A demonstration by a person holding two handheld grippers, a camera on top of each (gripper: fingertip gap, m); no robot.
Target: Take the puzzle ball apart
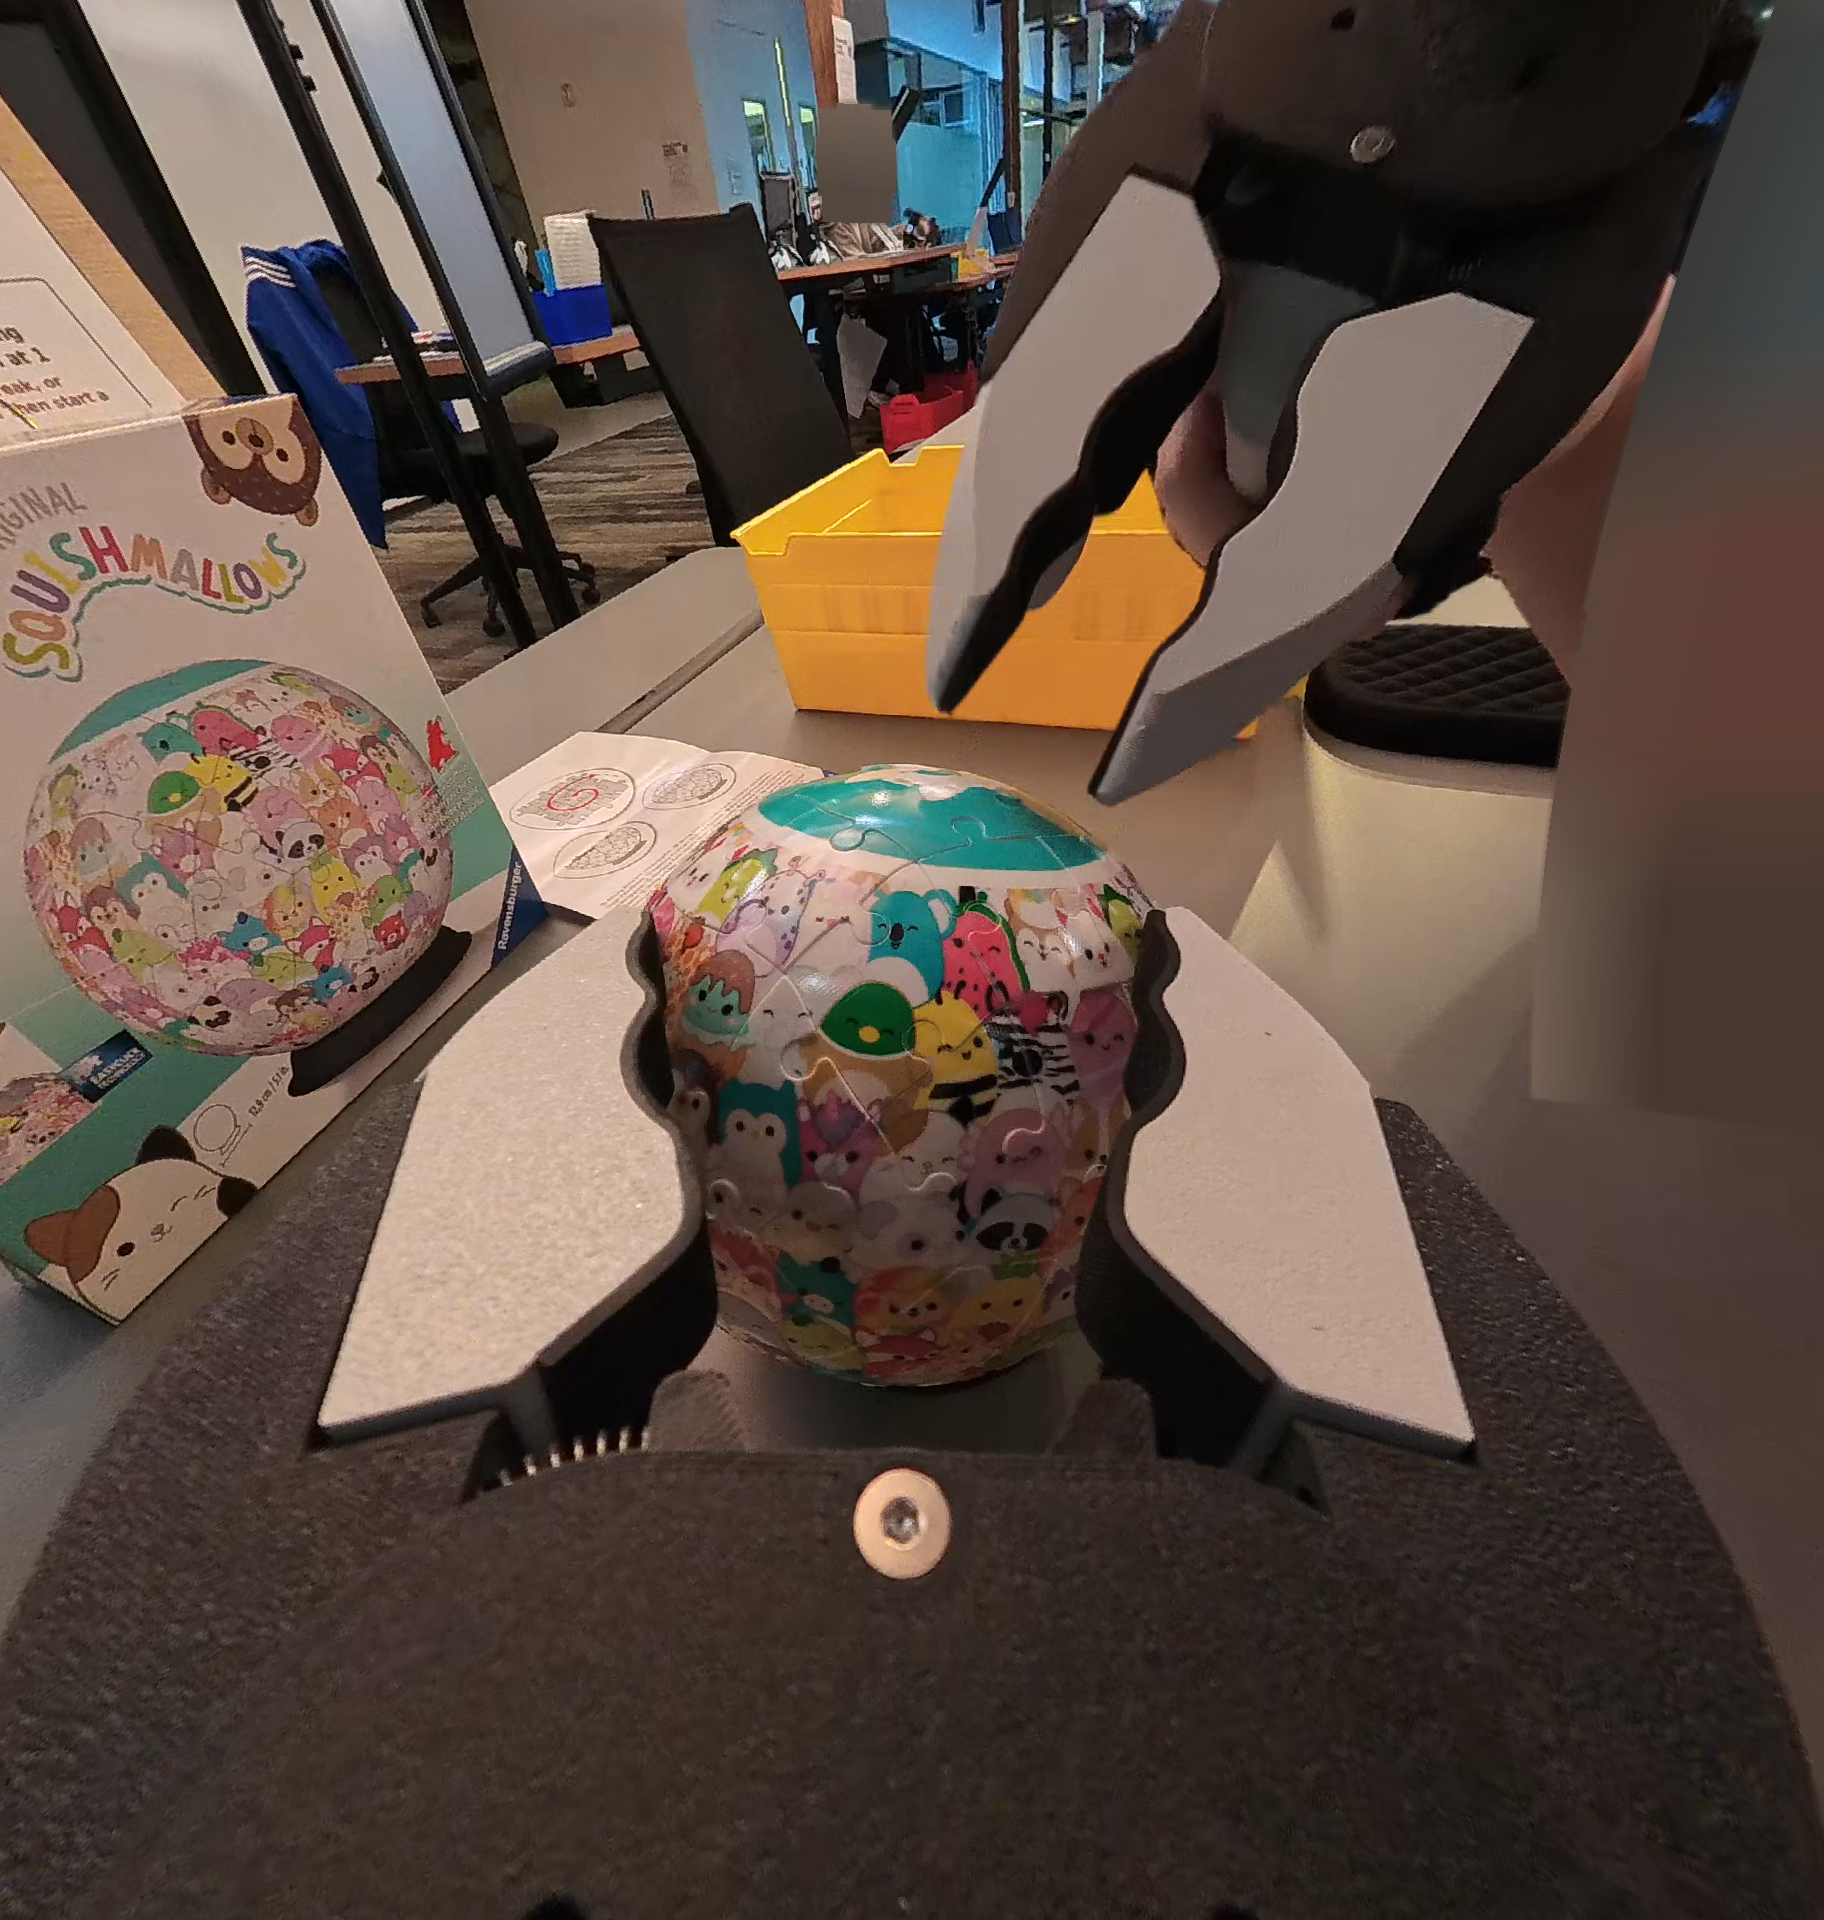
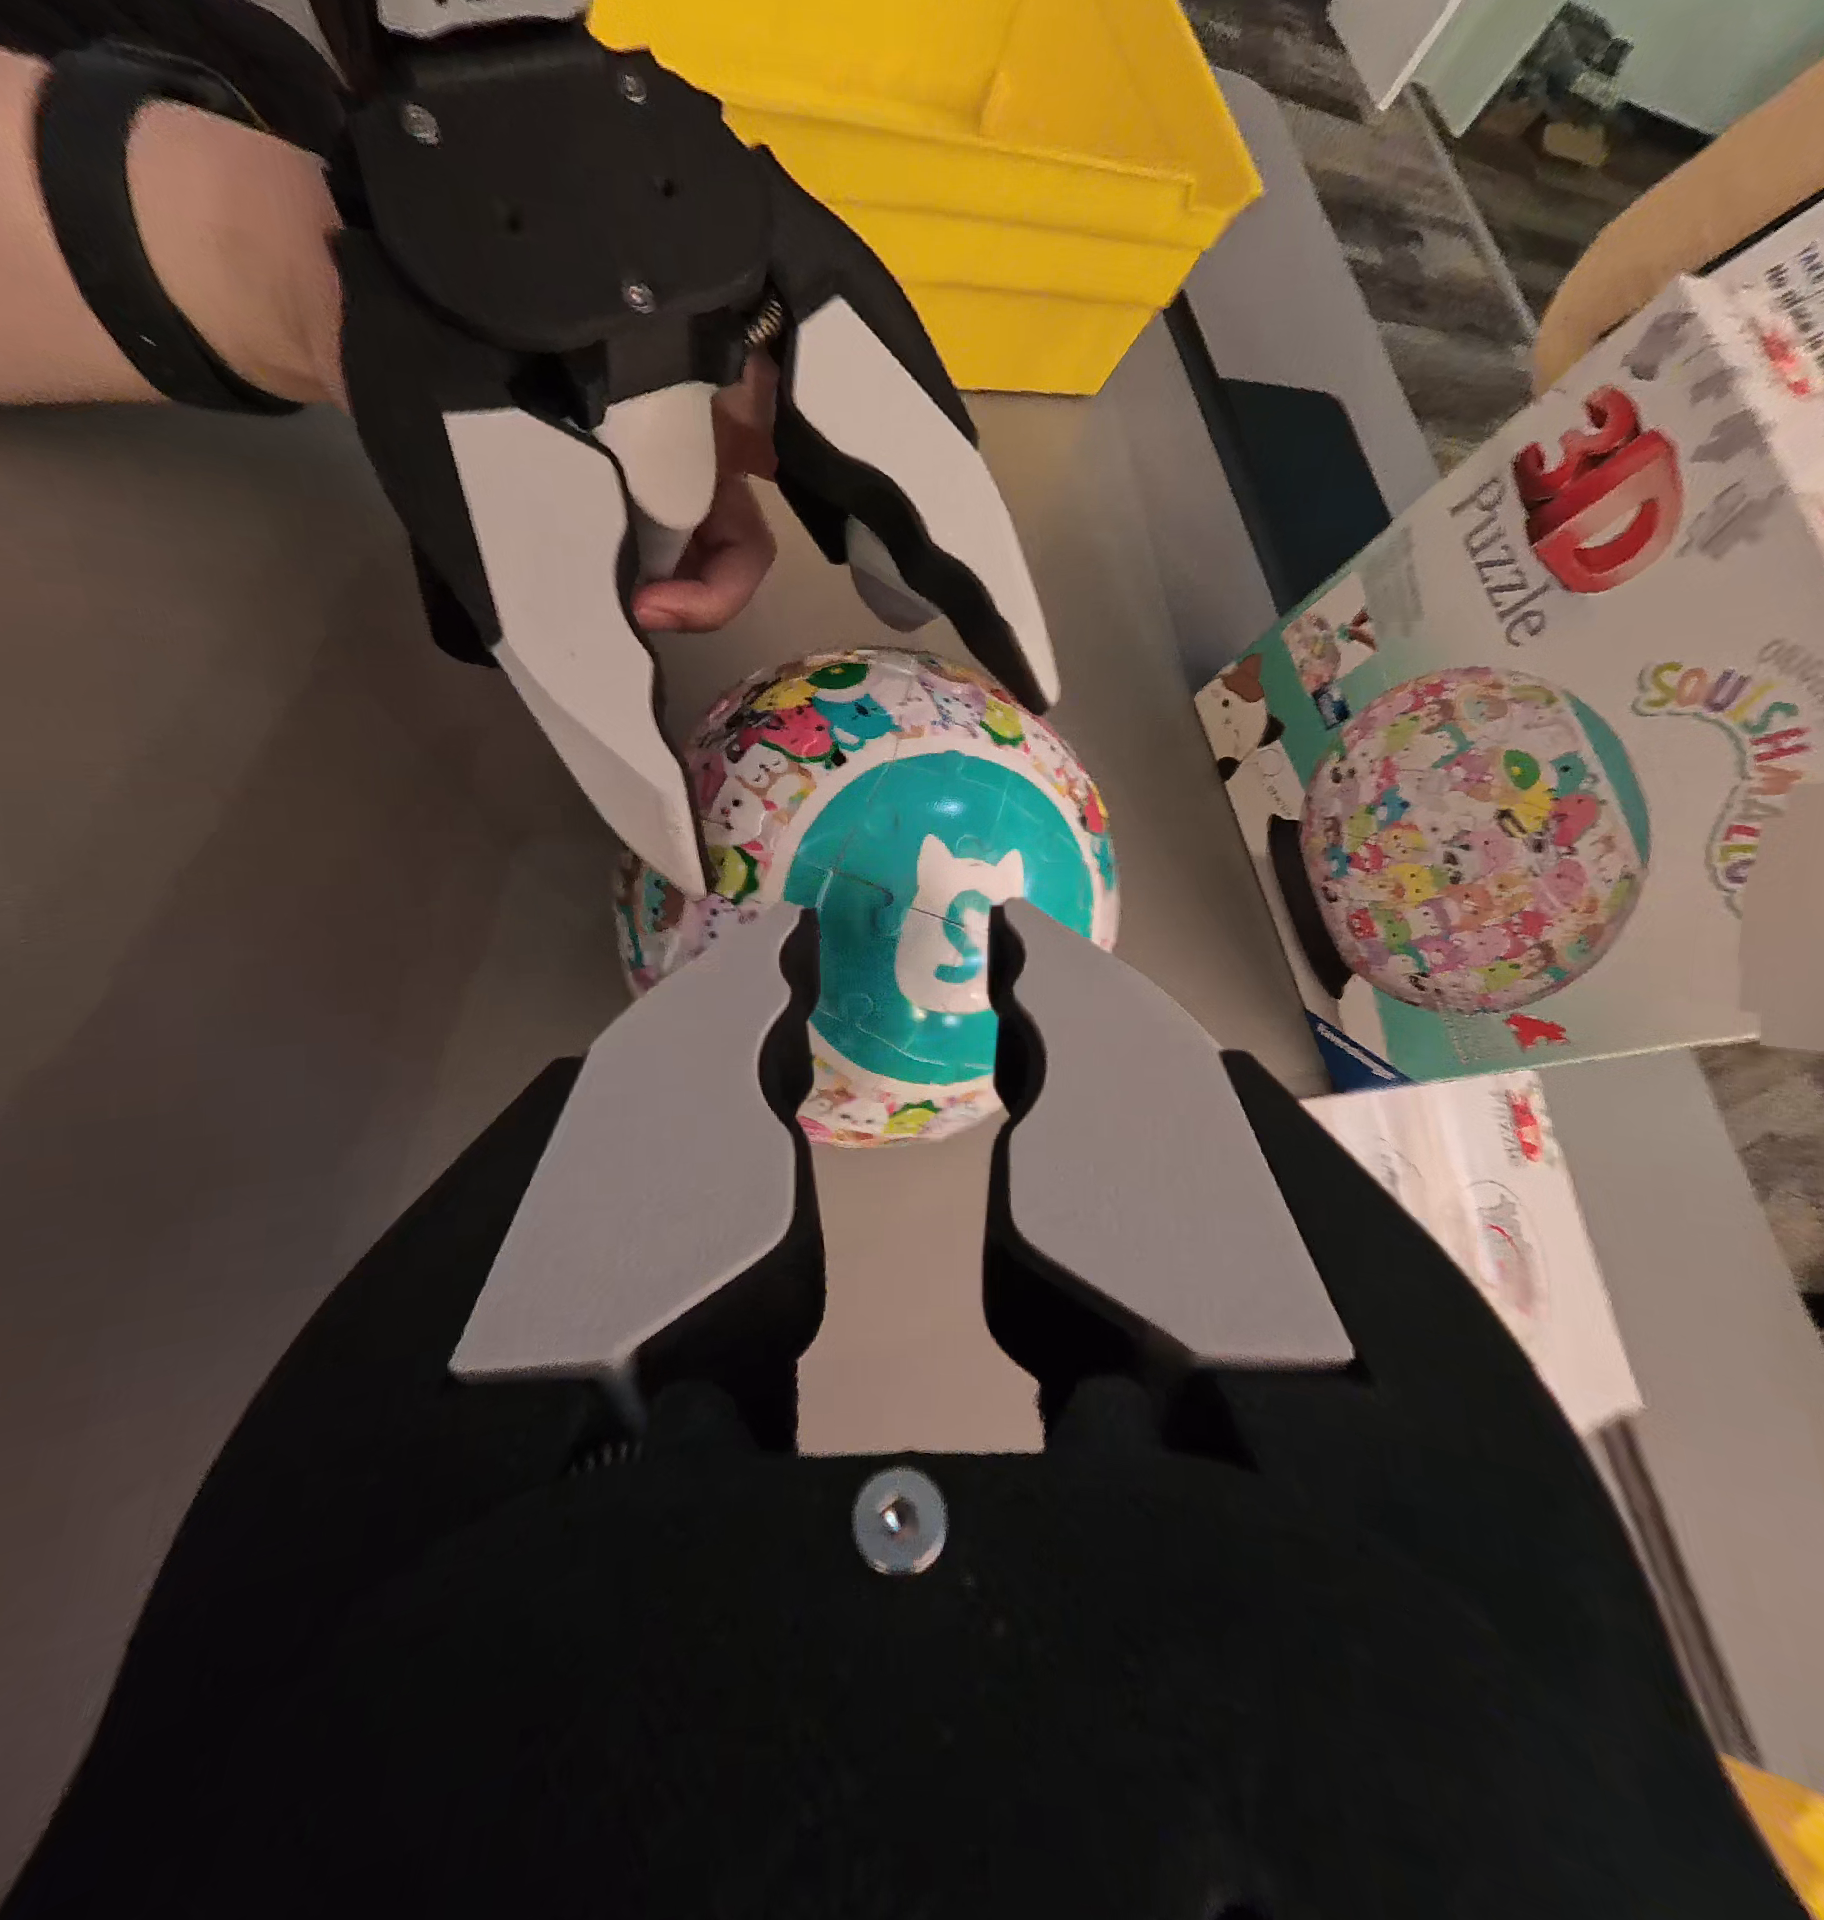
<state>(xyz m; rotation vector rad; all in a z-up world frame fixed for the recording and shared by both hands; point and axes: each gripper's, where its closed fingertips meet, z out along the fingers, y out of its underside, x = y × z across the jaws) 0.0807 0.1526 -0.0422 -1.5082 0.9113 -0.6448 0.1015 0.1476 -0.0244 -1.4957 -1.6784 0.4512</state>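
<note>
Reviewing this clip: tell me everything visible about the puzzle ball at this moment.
The puzzle ball is a glossy sphere of interlocked curved pieces, printed with crowded colourful cartoon animals, with a teal cap on top bearing a white cat shape. It looks whole, no pieces missing. It sits on the grey table, clasped at its sides by the left claw. The right claw is open above the cap, not visibly touching it.

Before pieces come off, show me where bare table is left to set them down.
Free: the grey table on the puzzle ball's side away from the box, below the left gripper. Crowded: box and leaflet opposite; yellow bin behind.
</note>
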